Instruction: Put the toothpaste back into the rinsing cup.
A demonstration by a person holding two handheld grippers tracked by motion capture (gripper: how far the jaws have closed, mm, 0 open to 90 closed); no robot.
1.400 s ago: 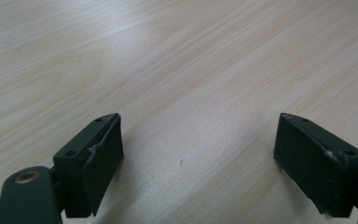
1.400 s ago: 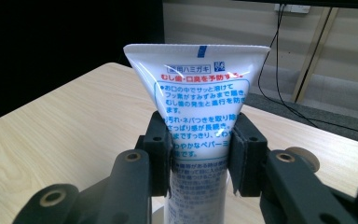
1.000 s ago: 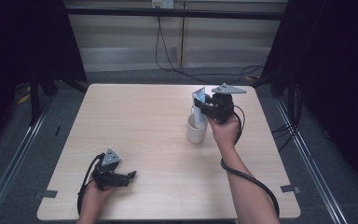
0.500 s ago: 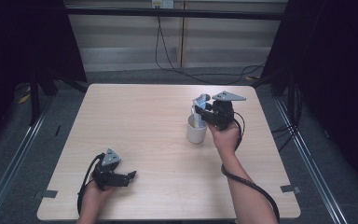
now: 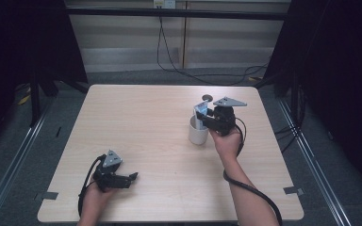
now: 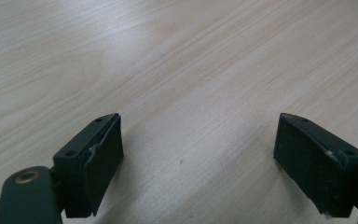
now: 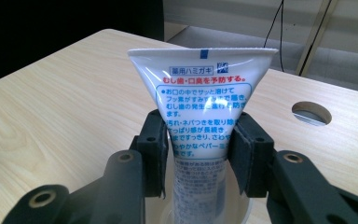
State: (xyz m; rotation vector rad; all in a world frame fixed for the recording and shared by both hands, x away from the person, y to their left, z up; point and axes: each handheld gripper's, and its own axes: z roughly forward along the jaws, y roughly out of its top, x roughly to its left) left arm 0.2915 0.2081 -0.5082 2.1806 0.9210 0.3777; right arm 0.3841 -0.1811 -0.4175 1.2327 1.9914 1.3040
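Since a second ago my right gripper [image 5: 201,116] has sunk, standing the toothpaste tube [image 7: 201,105] upright in the white cup [image 5: 197,133] right of table centre, jaws just easing apart around it, while my left gripper [image 5: 131,177] idles wide open, empty, near-left.

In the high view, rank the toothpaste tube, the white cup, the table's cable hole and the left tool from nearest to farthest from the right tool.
1. Toothpaste tube: between the right tool's jaws.
2. White cup: directly under it, holding the tube's lower end.
3. Cable hole: just beyond, toward the table's far edge.
4. Left tool: far off at the near left corner.
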